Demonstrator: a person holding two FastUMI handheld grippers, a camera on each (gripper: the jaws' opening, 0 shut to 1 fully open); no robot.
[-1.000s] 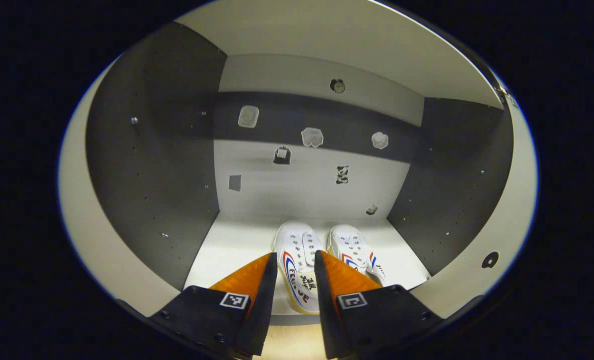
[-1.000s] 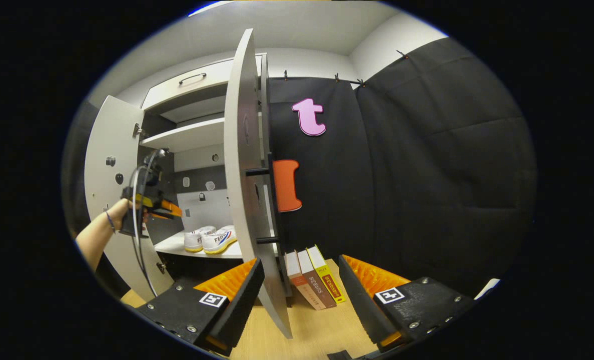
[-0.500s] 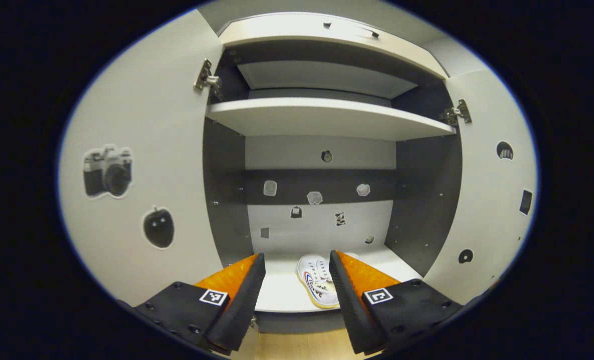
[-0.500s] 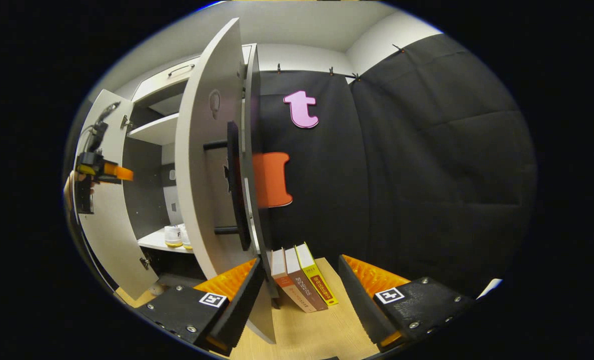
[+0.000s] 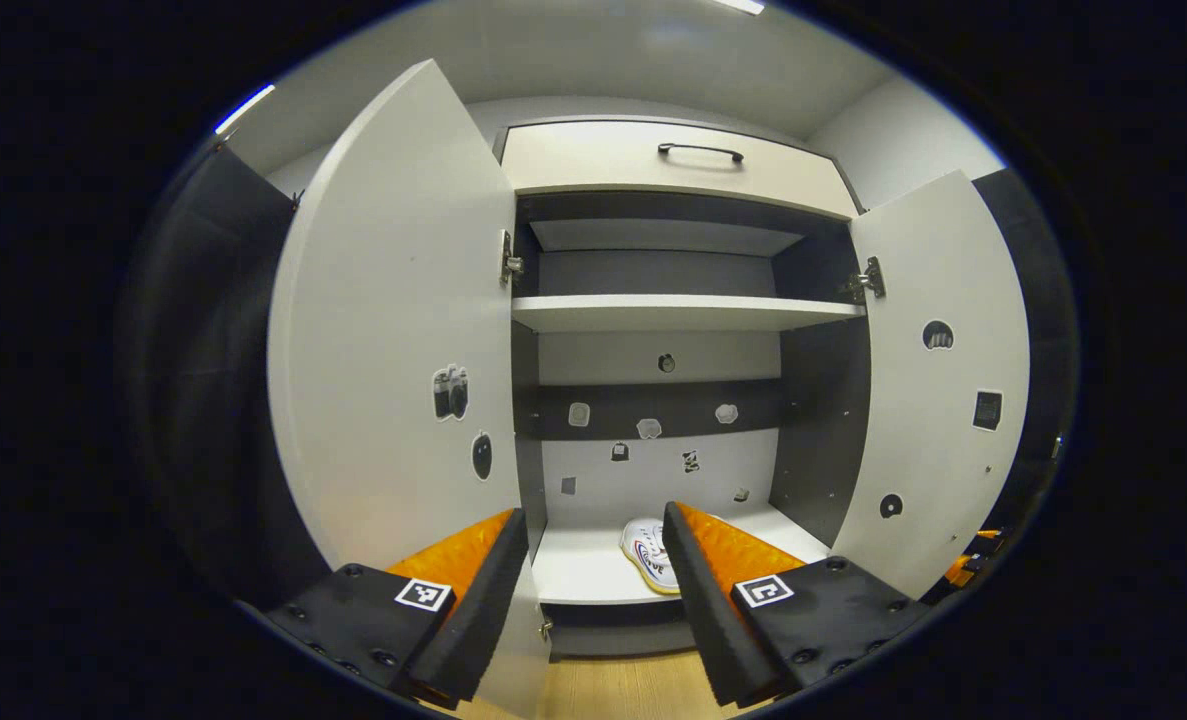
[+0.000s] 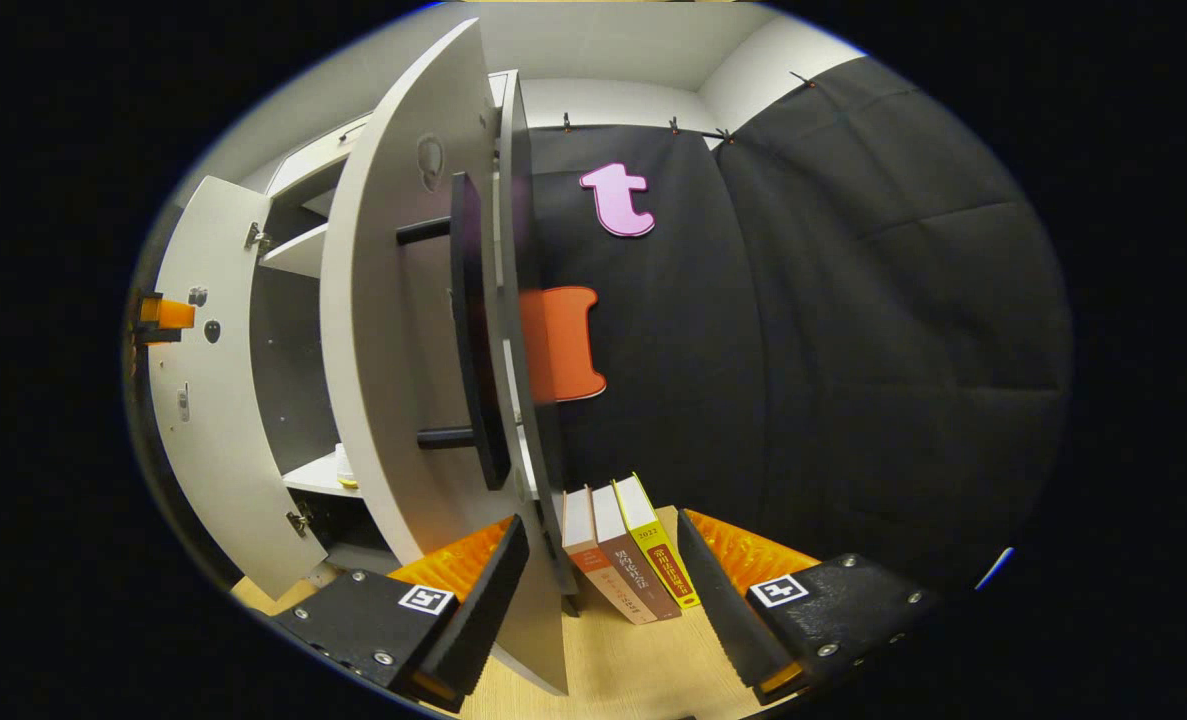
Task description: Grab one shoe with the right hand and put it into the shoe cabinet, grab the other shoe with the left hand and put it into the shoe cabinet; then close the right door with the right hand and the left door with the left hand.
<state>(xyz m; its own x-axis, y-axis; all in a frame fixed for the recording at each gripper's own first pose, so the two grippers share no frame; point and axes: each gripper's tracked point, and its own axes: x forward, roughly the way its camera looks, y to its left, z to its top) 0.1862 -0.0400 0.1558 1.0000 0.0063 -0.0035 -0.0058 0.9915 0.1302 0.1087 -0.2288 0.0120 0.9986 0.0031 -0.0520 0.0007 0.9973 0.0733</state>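
Note:
The shoe cabinet [image 5: 673,312] stands with both doors open. One white shoe [image 5: 648,550] lies on the bottom shelf, partly hidden behind a finger; the second shoe is hidden. My left gripper [image 5: 593,590] is open and empty, held back in front of the cabinet between the left door [image 5: 393,330] and the right door [image 5: 938,400]. In the right gripper view the right door [image 6: 393,330] shows its outer face with a black handle [image 6: 468,330]. My right gripper [image 6: 603,590] is open, and the door's lower edge stands between its fingers near the left one. A sliver of shoe [image 6: 345,470] shows inside.
A drawer with a black handle [image 5: 698,150] tops the cabinet. Three books [image 6: 633,555] lean against the black cloth wall on the wooden floor, right of the right door. The left door [image 6: 208,400] stands open, with the left gripper [image 6: 158,318] beside it.
My left gripper has pulled back out of the cabinet, leaving the shoes on the shelf. My right gripper has shifted toward the right door's outer face, so the handle now faces it.

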